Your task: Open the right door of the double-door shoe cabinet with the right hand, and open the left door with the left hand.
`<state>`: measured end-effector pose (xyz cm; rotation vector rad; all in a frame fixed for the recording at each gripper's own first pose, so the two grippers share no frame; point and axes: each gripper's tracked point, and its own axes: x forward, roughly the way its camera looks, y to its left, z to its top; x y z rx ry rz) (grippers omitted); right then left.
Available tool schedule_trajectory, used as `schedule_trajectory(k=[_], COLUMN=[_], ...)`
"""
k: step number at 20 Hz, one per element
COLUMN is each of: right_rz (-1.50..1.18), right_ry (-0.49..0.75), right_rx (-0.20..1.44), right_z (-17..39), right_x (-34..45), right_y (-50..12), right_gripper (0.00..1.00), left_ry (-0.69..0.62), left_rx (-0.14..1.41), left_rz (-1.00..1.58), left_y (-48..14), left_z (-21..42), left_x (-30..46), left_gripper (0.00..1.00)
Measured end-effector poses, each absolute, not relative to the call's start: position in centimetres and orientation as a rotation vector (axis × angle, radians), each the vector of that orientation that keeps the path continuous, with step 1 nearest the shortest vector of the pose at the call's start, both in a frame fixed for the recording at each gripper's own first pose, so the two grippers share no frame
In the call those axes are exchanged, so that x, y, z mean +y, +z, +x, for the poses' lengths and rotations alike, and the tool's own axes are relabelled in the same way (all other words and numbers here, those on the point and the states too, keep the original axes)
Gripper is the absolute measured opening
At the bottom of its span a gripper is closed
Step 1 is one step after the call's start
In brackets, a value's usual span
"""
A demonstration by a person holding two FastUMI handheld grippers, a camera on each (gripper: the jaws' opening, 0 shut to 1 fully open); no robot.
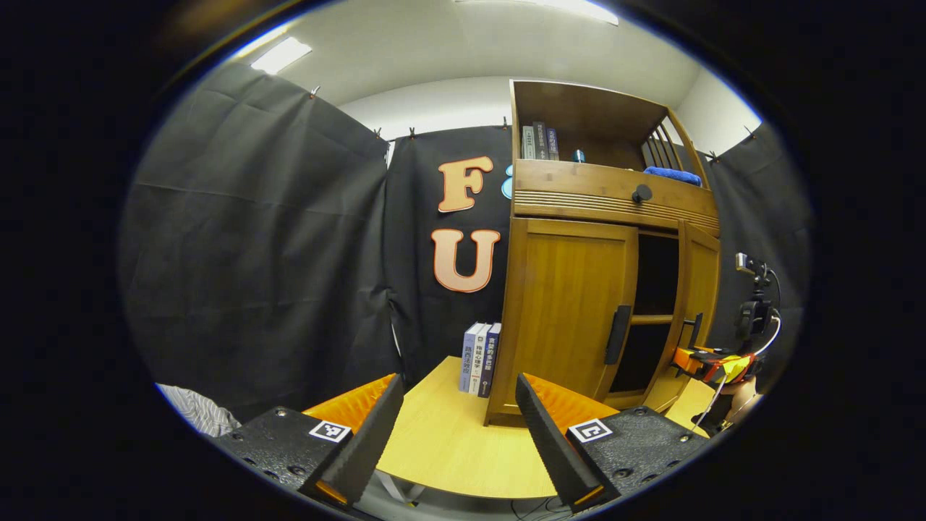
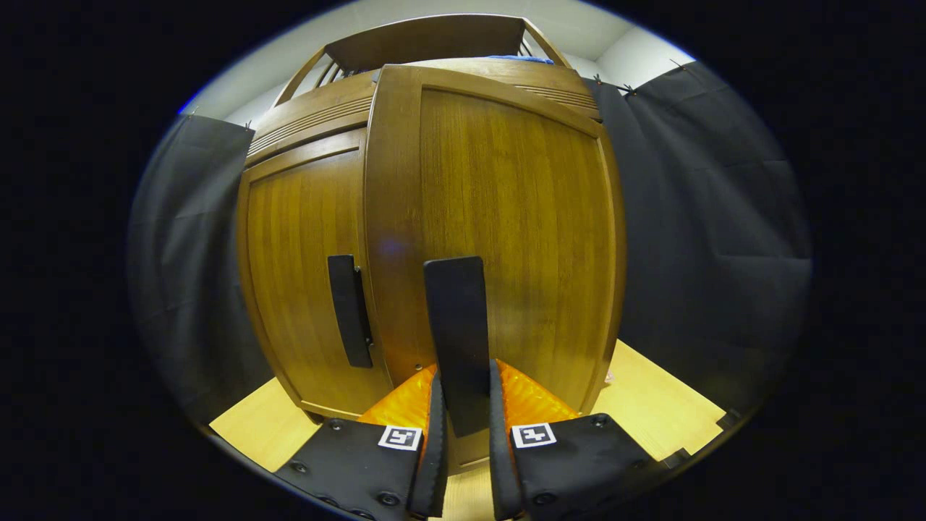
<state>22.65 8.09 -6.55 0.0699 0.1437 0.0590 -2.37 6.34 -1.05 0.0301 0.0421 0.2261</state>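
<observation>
The wooden shoe cabinet (image 1: 571, 289) stands on the table to the right in the left gripper view. Its left door (image 1: 568, 311) is closed, with a dark vertical handle (image 1: 618, 334). The right door (image 1: 698, 289) is swung partly out, showing a dark interior with a shelf. My right gripper (image 1: 712, 362) sits at that door's handle. In the right gripper view the right door (image 2: 506, 217) is close ahead, and my right gripper (image 2: 466, 380) is shut on its dark handle (image 2: 456, 318). The left door handle (image 2: 349, 311) is beside it. My left gripper (image 1: 459, 387) is open, short of the cabinet.
Three books (image 1: 479, 358) stand on the light wooden table (image 1: 448, 449) against the cabinet's left side. The top shelf holds books (image 1: 539, 141) and a blue cloth (image 1: 673, 175); a drawer knob (image 1: 642, 193) sits below. A camera on a stand (image 1: 752, 304) is at far right.
</observation>
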Motion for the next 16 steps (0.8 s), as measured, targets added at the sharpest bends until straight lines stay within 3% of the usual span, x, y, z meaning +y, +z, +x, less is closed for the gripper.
schedule_trajectory(k=[1, 4, 5, 6, 7, 8, 9, 10, 11, 16], right_rz=[0.070, 0.071, 0.076, 0.058, 0.040, 0.041, 0.060, 0.081, 0.087, 0.065], right_ry=[0.057, 0.041, 0.032, 0.027, 0.027, 0.029, 0.028, 0.021, 0.011, -0.034], right_rx=[0.144, 0.139, 0.136, 0.142, 0.143, 0.141, 0.145, 0.146, 0.146, 0.139], right_z=[22.3, 21.9, 21.6, 21.3, 20.8, 20.6, 20.3, 20.2, 20.0, 19.2], right_x=[7.9, 7.3, 7.1, 6.9, 6.4, 5.9, 5.5, 5.5, 5.5, 3.6], right_y=[-6.7, -6.8, -6.5, -6.6, -6.8, -6.8, -6.8, -6.7, -6.7, -6.7], right_gripper=[0.28, 0.36, 0.18, 0.18, 0.26, 0.21, 0.25, 0.21, 0.24, 0.21], left_ry=[0.216, 0.187, 0.180, 0.171, 0.165, 0.160, 0.153, 0.149, 0.146, 0.120], left_rx=[0.041, 0.041, 0.041, 0.042, 0.045, 0.047, 0.048, 0.049, 0.050, 0.063], left_rz=[0.031, 0.036, 0.037, 0.034, 0.030, 0.027, 0.025, 0.025, 0.025, 0.010], left_y=[-1.0, -1.1, -1.1, -1.1, -1.2, -1.3, -1.3, -1.4, -1.4, -1.8], left_z=[-2.2, -2.1, -2.0, -1.8, -1.8, -1.6, -1.6, -1.5, -1.5, -1.1], left_x=[6.1, 5.5, 5.4, 5.2, 5.0, 4.8, 4.6, 4.5, 4.4, 3.5], left_gripper=[0.95, 0.92, 0.92, 0.92, 0.92, 0.92, 0.94, 0.95, 0.95, 0.92])
